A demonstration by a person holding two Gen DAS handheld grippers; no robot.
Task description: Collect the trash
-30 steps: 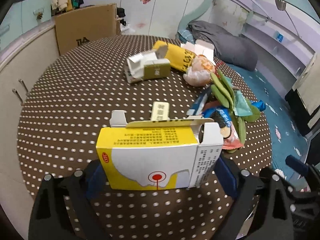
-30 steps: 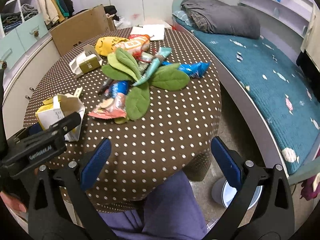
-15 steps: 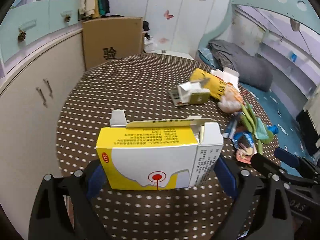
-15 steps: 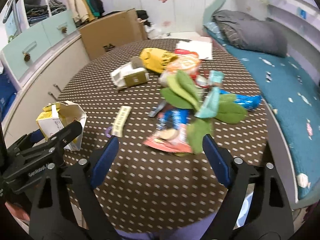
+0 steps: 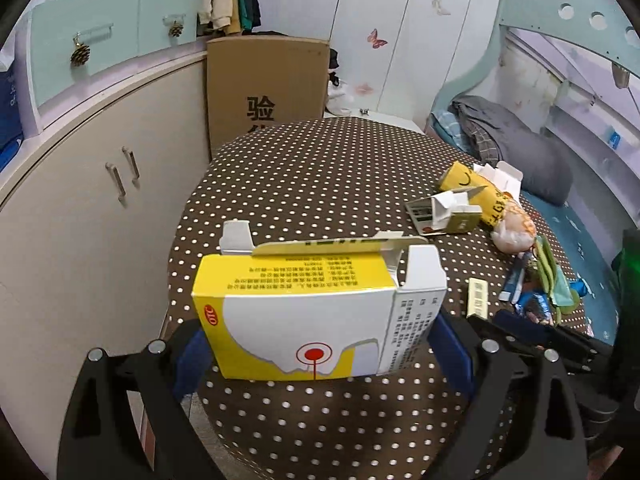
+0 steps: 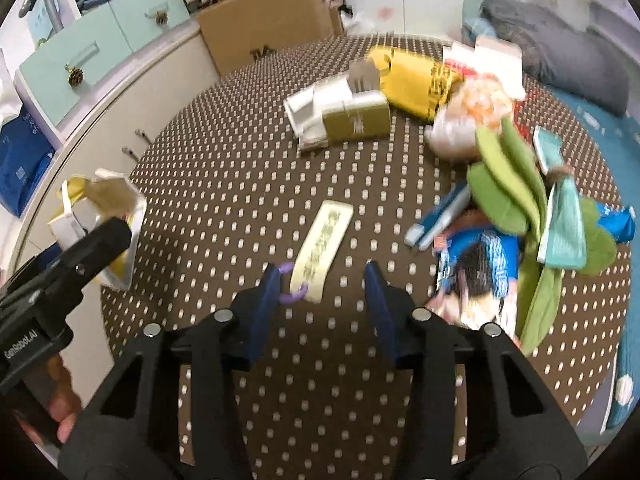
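Left tool [image 5: 320, 344] clamps yellow box [image 5: 316, 320]; right tool [image 6: 322, 280], parted, hovers just short of paper slip [image 6: 322, 250]: pickup step, next needs closing in.

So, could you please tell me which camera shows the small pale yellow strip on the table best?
The right wrist view: the pale yellow strip lies full length just ahead of the open right tongs. The left wrist view shows it small, foreshortened, far right.

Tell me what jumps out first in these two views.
The yellow-and-white medicine box fills the left wrist view, clamped in the left gripper. In the right view, a heap of wrappers covers the dotted table's right side, and the open right gripper points at a pale slip.
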